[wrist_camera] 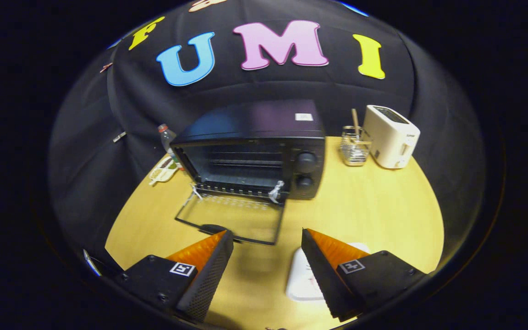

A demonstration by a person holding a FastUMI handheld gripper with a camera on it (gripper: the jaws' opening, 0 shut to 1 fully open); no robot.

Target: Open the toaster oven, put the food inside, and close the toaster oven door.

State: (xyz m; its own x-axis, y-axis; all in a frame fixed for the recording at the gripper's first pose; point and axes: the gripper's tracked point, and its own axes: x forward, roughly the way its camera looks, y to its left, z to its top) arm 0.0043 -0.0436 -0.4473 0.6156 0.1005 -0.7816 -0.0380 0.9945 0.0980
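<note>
A: Status on the gripper (267, 238)?

B: Fingers spread wide, nothing between them but bare table (383, 206). Holding nothing.

A: Toaster oven?

B: Toaster oven (255, 146) sits at 12 o'clock from the fingers, well beyond the tips, near the back of the table against the booth wall. Black body, two knobs (306, 161) stacked on its right side.

A: Door?

B: Door (232, 220) is down, fully open, lying flat on the table toward the gripper. Glass panel, dark frame. Its front edge is just ahead of the left finger's tip. Cavity is open, wire rack visible inside. Can't see any food in there.

A: Where's the food?

B: White plate (301, 279) on the table at about 5 o'clock, next to the right finger and partly hidden behind it. Something reddish on it, too covered to tell what.

A: Other clutter?

B: White slot toaster (391, 136) at 2 o'clock, back right corner. Wire basket (354, 147) touching or just beside its left side, a wooden stick standing in it. Plastic bottle (167, 137) at 10 o'clock, tucked behind the oven's left corner. Flat printed card or packet (164, 170) on the table just in front of the bottle, contents unclear.

A: Any contact from the gripper?

B: None visible. Both fingers hang above the table, apart from the door and oven.
</note>
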